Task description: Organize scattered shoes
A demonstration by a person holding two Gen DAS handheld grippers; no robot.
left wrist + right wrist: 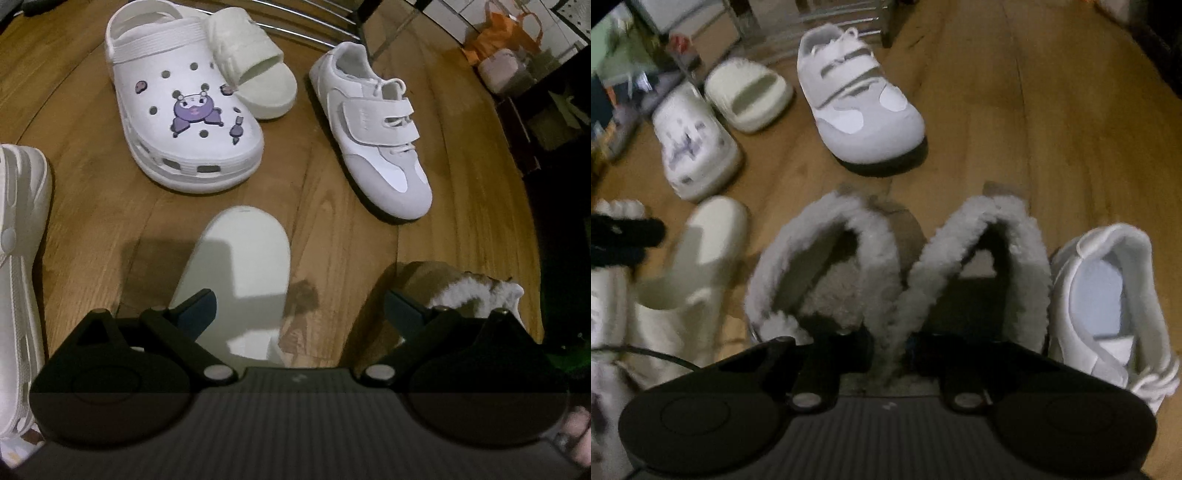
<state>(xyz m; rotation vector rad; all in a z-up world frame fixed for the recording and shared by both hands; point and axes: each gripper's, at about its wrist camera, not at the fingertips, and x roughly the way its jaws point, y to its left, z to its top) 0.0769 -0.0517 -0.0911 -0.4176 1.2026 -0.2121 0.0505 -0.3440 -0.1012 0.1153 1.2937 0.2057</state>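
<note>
Right gripper [890, 354]: jaws drawn in tight on the two touching inner collars of the fleece-lined boots [897, 266], pinching both fluffy edges together.
Fleece-lined boots: pair standing side by side on the wooden floor [1015, 110], openings upward; the landmark for this entry.
Left gripper [299, 306]: jaws spread wide, nothing between them, hovering over the near cream slide [243, 258], which lies just left of the boots.
Near sneaker [1108, 302]: touching the boots on their right side.
Far sneaker [860, 99]: beyond the boots, apart from them, toe pointing back toward them.
Charm clog [184, 114]: beyond the boots and to their left, purple charms on top.
Far cream slide [255, 66]: leaning on the charm clog's far side.
Second clog [18, 277]: farther left than the near cream slide, partly out of view.
Risk, slip: only soft fleece trim is pinched; one boot could slide free if lifted.
Risk, knock: the near sneaker sits tight against the boots and may get dragged or tipped.
Risk, sag: boot shafts may fold under their own weight.
</note>
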